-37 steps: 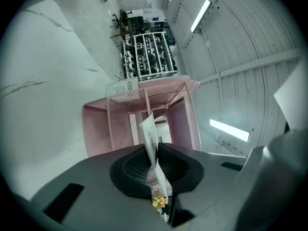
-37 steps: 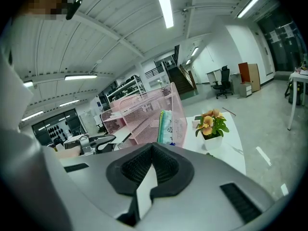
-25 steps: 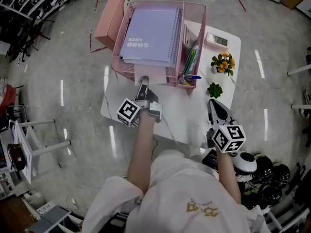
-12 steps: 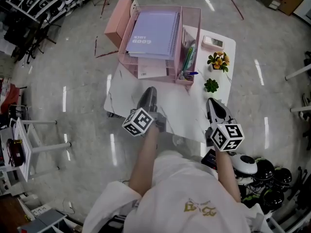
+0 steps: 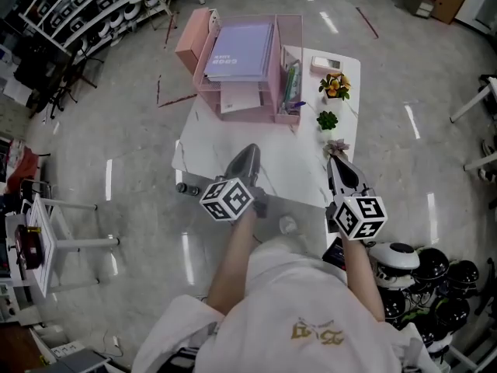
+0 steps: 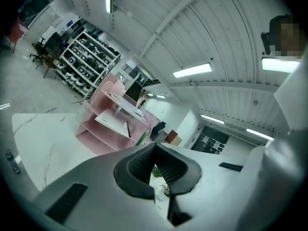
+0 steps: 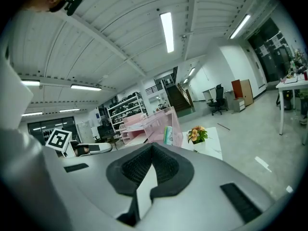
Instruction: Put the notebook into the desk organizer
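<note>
The lavender spiral notebook (image 5: 239, 51) lies flat on the top tray of the pink wire desk organizer (image 5: 273, 113), at the far end of the white marble table (image 5: 287, 173). My left gripper (image 5: 246, 151) hovers over the table's near half, well short of the organizer, shut with nothing between its pads. In the left gripper view the organizer (image 6: 103, 134) stands ahead and to the left of the left gripper (image 6: 155, 146). My right gripper (image 5: 335, 162) sits at the table's near right edge, shut and empty. The organizer (image 7: 150, 123) is in the right gripper view beyond the right gripper (image 7: 153, 146).
Pens and a green pack fill the organizer's right compartment (image 5: 290, 88). Orange flowers (image 5: 335, 88), a small green plant (image 5: 327, 120) and a white device (image 5: 326, 64) line the table's right side. A pink box (image 5: 192, 39) stands left of the organizer. Helmets (image 5: 423, 266) lie on the floor at right.
My left gripper has drawn back from the organizer's front toward the person and its jaws have shut. The head view has pulled away from the table. The right gripper has barely moved.
</note>
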